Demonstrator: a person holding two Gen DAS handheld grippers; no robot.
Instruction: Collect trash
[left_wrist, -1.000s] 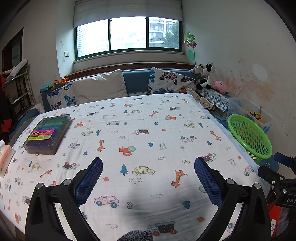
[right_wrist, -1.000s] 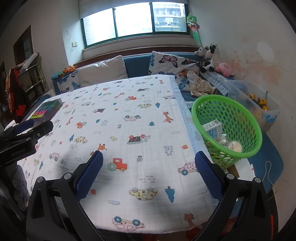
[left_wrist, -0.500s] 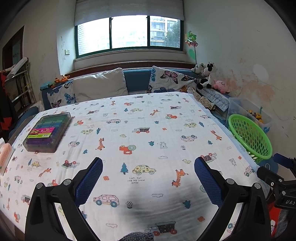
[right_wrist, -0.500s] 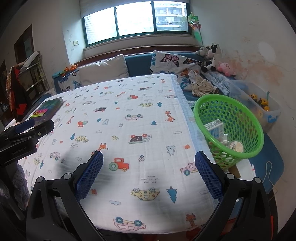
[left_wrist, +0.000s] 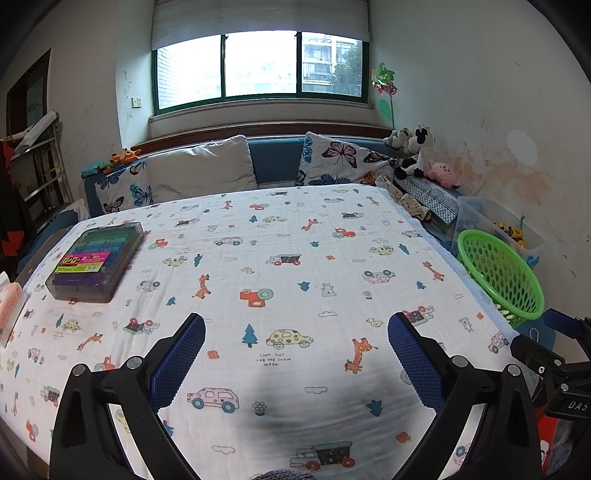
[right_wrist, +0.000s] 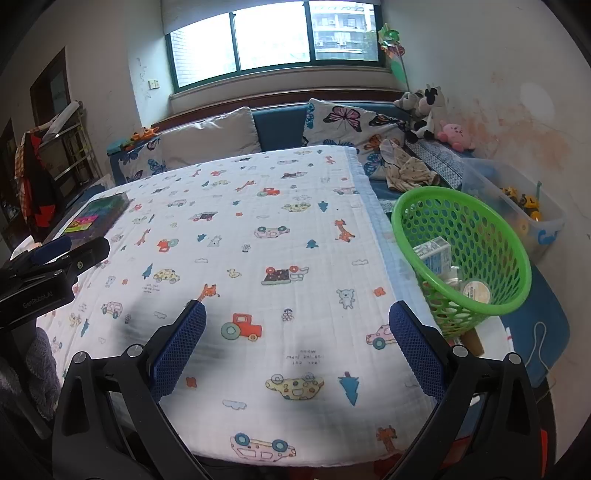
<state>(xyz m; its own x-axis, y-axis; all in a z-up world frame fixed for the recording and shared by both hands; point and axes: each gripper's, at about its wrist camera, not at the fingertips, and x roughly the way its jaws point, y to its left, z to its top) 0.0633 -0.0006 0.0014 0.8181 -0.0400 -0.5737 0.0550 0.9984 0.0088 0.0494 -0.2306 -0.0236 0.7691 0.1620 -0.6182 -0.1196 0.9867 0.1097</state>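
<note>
Gaping claws (left_wrist: 295, 354); basket (left_wrist: 498, 273) contents hidden

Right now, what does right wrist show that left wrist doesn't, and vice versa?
Right wrist only: the basket's contents, a carton and a round lid.

Left wrist only: a pink item at the table's left edge, and the crayon box's full top.

Both: patterned cloth, basket, crayon box, window, and both grippers open and empty: left, right.

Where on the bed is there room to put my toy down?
Nearly all the printed blanket is bare, from the pillows to the grippers. Only the left edge is taken, by the marker box. The green basket already holds trash.
</note>
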